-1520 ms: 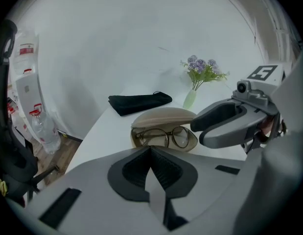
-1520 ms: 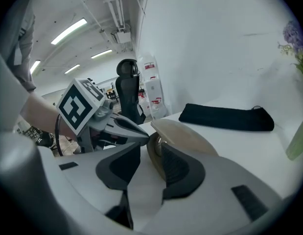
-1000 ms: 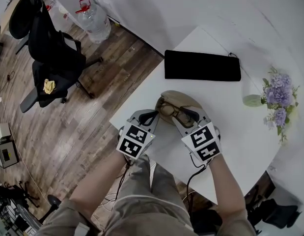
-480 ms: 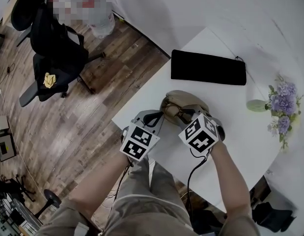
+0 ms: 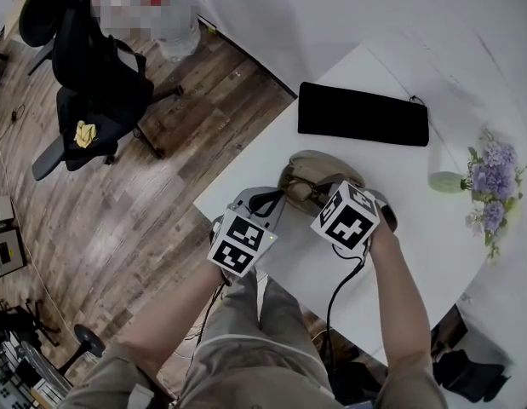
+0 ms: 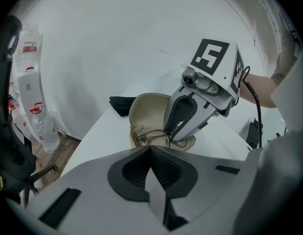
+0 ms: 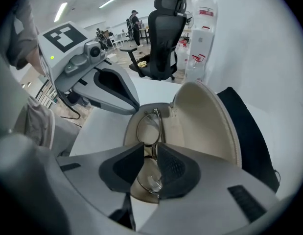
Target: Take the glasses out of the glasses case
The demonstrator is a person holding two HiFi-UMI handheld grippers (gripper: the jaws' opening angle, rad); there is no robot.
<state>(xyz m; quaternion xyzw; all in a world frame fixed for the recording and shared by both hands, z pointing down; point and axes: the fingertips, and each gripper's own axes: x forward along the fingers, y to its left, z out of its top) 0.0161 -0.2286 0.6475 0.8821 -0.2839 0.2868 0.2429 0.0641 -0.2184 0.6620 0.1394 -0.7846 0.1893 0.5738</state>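
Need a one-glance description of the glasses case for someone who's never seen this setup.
On the white table, look toward the near edge. The glasses case is the open tan clamshell with wire-rimmed glasses lying inside, unlike the flat black pouch farther back.

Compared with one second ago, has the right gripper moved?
Yes. The right gripper has tipped down and moved further over the glasses case; its jaws are closing with the glasses between them.

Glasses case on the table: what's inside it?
Thin-framed glasses lie in the open glasses case; the jaws of the right gripper are closing around their bridge. Those jaws cover part of the near lens.
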